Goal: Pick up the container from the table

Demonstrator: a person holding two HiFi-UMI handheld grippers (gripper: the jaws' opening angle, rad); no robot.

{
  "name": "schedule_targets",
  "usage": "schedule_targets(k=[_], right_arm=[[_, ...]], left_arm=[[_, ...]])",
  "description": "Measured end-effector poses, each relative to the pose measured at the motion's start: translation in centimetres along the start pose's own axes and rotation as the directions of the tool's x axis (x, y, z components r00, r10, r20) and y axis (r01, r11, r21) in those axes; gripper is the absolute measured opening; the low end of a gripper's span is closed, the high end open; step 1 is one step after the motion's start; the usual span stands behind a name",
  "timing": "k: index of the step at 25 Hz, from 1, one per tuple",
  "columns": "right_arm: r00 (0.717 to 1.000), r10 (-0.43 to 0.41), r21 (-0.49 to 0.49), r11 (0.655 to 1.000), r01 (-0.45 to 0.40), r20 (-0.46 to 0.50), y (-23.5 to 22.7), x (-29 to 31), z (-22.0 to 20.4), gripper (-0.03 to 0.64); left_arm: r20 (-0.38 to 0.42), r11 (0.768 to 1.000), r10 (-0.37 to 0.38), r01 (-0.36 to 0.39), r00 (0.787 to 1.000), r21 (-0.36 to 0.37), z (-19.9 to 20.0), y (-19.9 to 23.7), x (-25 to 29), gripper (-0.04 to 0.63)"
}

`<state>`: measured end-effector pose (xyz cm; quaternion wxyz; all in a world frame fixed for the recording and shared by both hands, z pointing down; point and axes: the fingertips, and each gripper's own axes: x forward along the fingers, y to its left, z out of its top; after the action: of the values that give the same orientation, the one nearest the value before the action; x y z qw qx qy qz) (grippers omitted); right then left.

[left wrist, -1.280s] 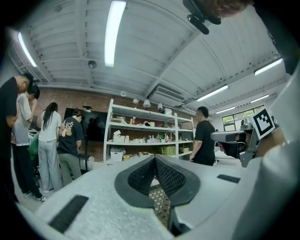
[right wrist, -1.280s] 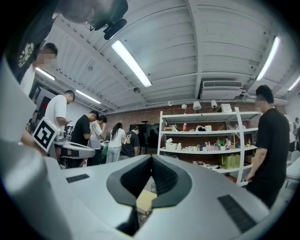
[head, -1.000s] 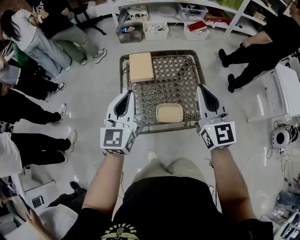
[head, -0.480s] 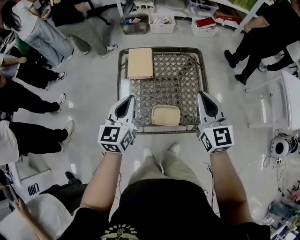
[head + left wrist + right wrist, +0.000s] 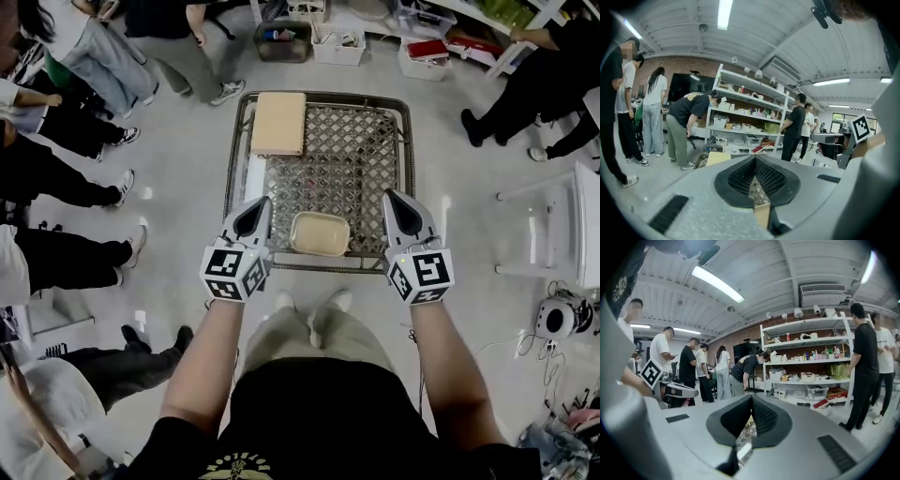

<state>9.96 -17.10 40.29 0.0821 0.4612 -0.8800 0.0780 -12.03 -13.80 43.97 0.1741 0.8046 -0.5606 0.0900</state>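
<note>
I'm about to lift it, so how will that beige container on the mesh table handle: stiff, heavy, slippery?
The container looks shallow and thin-rimmed, so it is probably light, with walls that may flex. It sits low and flat on the mesh table, so tipping seems unlikely. Its smooth, rounded sides could slip.

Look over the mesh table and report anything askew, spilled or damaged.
Nothing stands out. The beige rounded-rectangle container sits flat and upright near the front edge of the metal mesh table. It looks empty, and nothing is spilled around it. The tan flat rectangular slab lies flat at the table's far left corner.
</note>
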Motion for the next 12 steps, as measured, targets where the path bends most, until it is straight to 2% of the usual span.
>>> schedule_targets(k=[6, 12], right_arm=[[0.995, 0.017, 0.025, 1.0, -0.014, -0.099, 0.3, 1.0, -4.3, 0.008], [0.983, -0.017, 0.032, 0.999, 0.023, -0.185, 1.2, 2.0, -8.3, 0.008]], left_arm=[[-0.095, 1.0, -0.007, 0.008, 0.995, 0.001, -4.1, 0.4, 1.2, 0.005], [-0.188, 0.998, -0.062, 0.066, 0.98, 0.011, -7.7, 1.4, 2.8, 0.005]])
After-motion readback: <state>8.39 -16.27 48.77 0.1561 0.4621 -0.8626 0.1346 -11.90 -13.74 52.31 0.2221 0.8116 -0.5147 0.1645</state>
